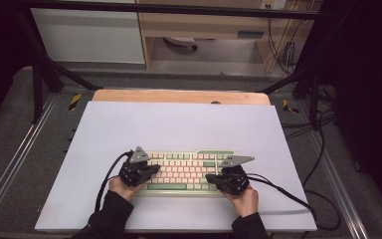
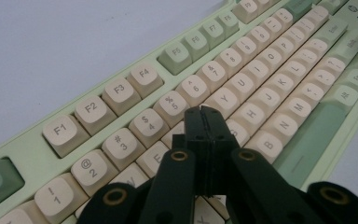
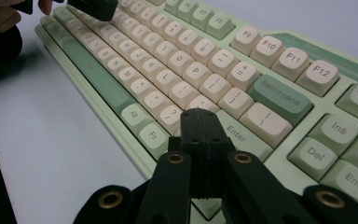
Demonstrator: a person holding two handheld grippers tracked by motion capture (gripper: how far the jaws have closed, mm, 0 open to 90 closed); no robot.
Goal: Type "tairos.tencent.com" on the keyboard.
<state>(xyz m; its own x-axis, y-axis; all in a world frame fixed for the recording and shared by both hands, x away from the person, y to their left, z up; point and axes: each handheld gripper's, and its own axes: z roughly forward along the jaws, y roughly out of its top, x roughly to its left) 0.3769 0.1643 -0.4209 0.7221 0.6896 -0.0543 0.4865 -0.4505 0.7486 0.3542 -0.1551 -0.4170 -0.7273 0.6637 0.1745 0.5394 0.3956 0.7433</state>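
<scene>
Left gripper (image 1: 151, 170) sits over the left half of the keyboard (image 1: 189, 172), jaws pressed tight together and holding nothing. From its own view, the closed tip (image 2: 204, 122) hovers above the letter rows just below the 5 key (image 2: 172, 103); whether it touches a keycap, I cannot tell. Across to the middle: the keyboard lies flat on the pale mat (image 1: 179, 124), near the person's edge, squared up between both hands, with the green space bar (image 1: 166, 186) on the near row. Now the right gripper (image 1: 213, 178), likewise clamped shut and empty, is poised over the right end. Its view puts the tip (image 3: 200, 122) just beside the Enter key (image 3: 242, 137), with Backspace (image 3: 279, 97) beyond.

Risks, as I judge them: these closed tips look about as broad as 1 keycap, so an off-centre press could catch 2 keys at once. A slanted push could also skid the board across the smooth mat, and the trailing cables (image 1: 283, 191) could tug a hand off line.
</scene>
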